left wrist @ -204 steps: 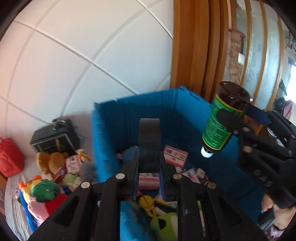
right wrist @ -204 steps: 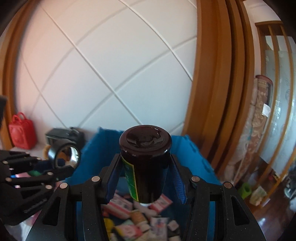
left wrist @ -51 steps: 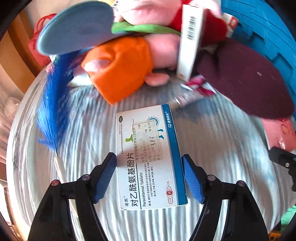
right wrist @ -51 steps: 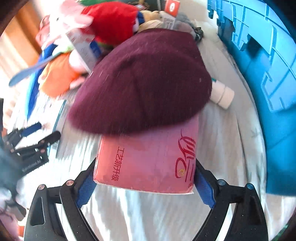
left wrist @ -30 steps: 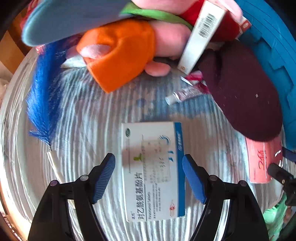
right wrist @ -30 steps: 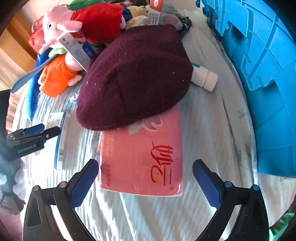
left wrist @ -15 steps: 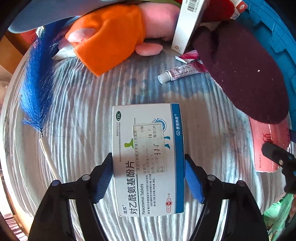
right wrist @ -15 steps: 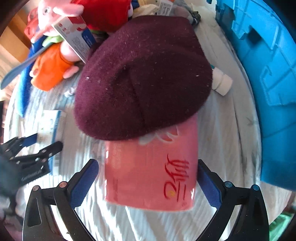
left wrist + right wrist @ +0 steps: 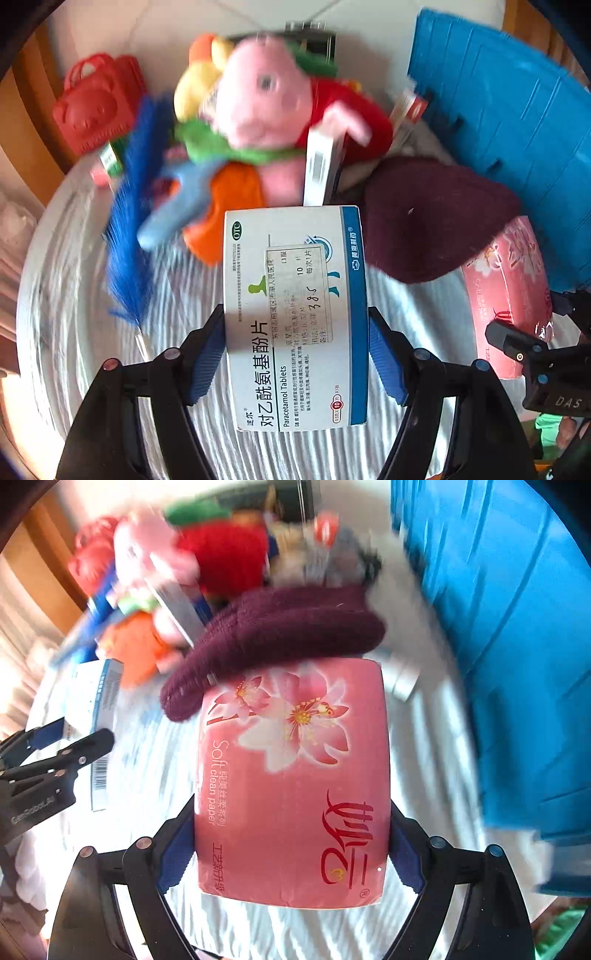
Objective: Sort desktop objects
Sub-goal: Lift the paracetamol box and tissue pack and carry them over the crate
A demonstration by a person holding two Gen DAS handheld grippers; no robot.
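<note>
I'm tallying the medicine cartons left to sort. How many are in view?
2. The Paracetamol box is gripped in the left claw; a narrow carton leans against the pink plush. More may be hidden in the pile.

Home room, plush toys (image 9: 266,110), wooden trim (image 9: 22,122), striped tablecloth (image 9: 74,295)

Each camera sits on its own gripper and looks forward and down at the white cloth (image 9: 74,295), very close. Both views share the dark red hat (image 9: 436,221) (image 9: 280,627) and blue crate (image 9: 517,122) (image 9: 517,627).
</note>
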